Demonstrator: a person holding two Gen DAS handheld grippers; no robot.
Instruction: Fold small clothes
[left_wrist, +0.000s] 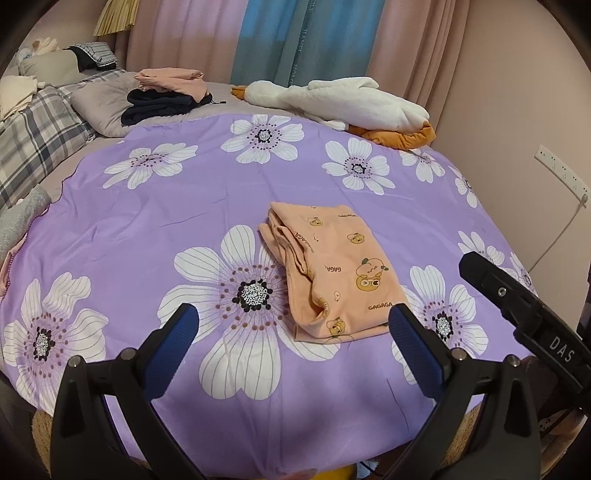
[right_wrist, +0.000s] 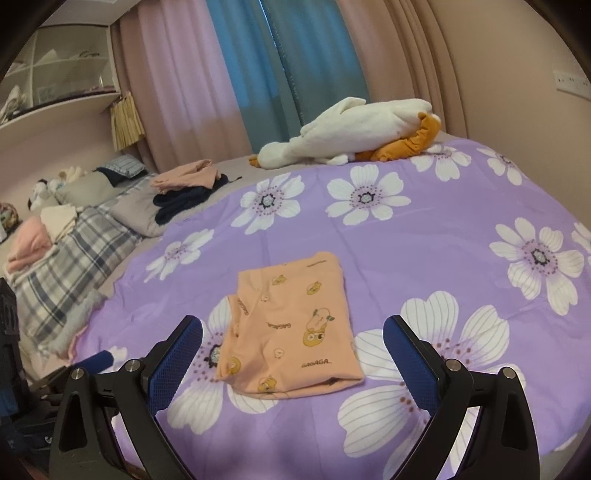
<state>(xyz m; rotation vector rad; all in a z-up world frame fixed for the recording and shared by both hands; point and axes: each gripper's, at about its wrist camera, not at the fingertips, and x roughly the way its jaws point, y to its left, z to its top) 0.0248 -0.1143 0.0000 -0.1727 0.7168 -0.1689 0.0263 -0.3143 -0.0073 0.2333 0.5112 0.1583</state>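
Observation:
A small peach garment (left_wrist: 332, 273) printed with bears and "GAGAGA" lies folded into a compact rectangle on the purple flowered sheet (left_wrist: 147, 221). In the right wrist view the same garment (right_wrist: 291, 328) lies just beyond the fingers. My left gripper (left_wrist: 291, 325) hovers in front of it, jaws wide and holding nothing. My right gripper (right_wrist: 293, 338) is open too, nothing between its blue pads; its black body (left_wrist: 524, 306) shows at the right edge of the left wrist view. Neither gripper touches the cloth.
A white and orange plush goose (left_wrist: 343, 103) lies at the far edge of the sheet (right_wrist: 443, 221). A stack of folded clothes, pink on navy (left_wrist: 166, 96), sits on a grey pillow at the back left. A plaid blanket (left_wrist: 37, 140) lies left. Curtains hang behind.

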